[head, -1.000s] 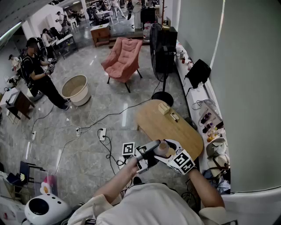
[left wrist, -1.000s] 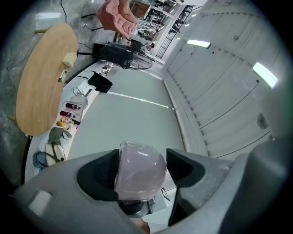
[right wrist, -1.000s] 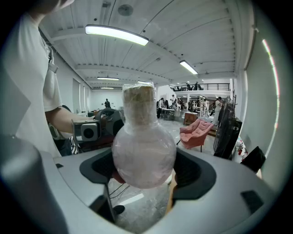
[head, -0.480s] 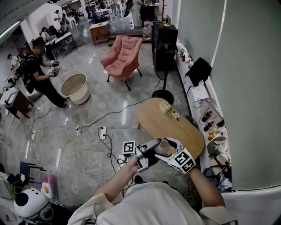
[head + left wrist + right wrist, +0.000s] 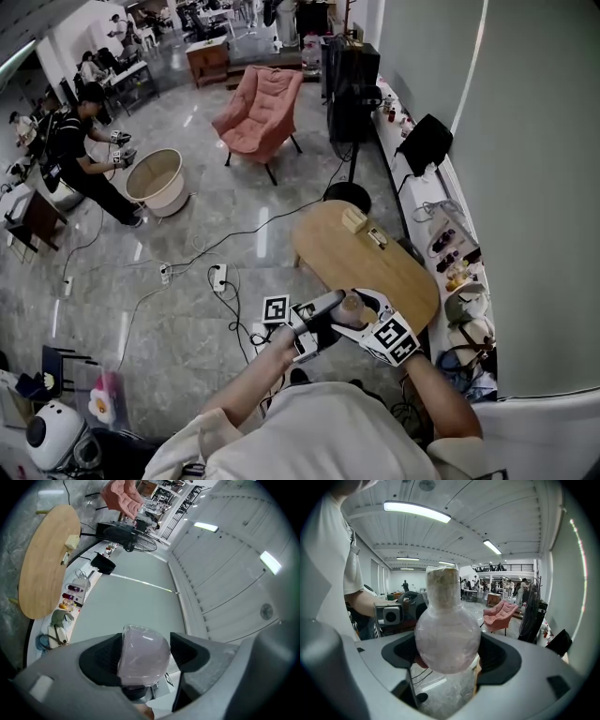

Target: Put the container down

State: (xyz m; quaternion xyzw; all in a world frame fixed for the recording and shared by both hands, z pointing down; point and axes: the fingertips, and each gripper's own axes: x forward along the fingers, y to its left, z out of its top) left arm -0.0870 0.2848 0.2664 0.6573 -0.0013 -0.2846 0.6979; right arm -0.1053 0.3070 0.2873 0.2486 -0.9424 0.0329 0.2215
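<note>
Far left in head view, another person (image 5: 80, 150) stands by a round tub (image 5: 156, 184). Open floor follows, crossed by cables with a power strip (image 5: 218, 278), and a pink armchair (image 5: 260, 111) sits further back. The left gripper (image 5: 325, 313) and right gripper (image 5: 371, 313) meet at the near edge of the oval wooden table (image 5: 394, 277), with the container (image 5: 447, 637) held up between them. Only head view shows that placement. Right gripper view alone shows the container upright: a clear round bulb with a tan neck on top, the bulb filling the gap between that gripper's jaws and pressed by both. The left gripper's camera sits just behind it to the left. Left gripper view shows just the rounded bulb, again filling the gap between its jaws, so both grippers are clamped on it. It also shows the table side-on. The tabletop is mostly bare. A tan block (image 5: 354, 220) and a small flat item (image 5: 377, 238) lie at the far end, well apart from the grippers. Right of the table, a cluttered ledge (image 5: 450, 253) runs close along the wall.
</note>
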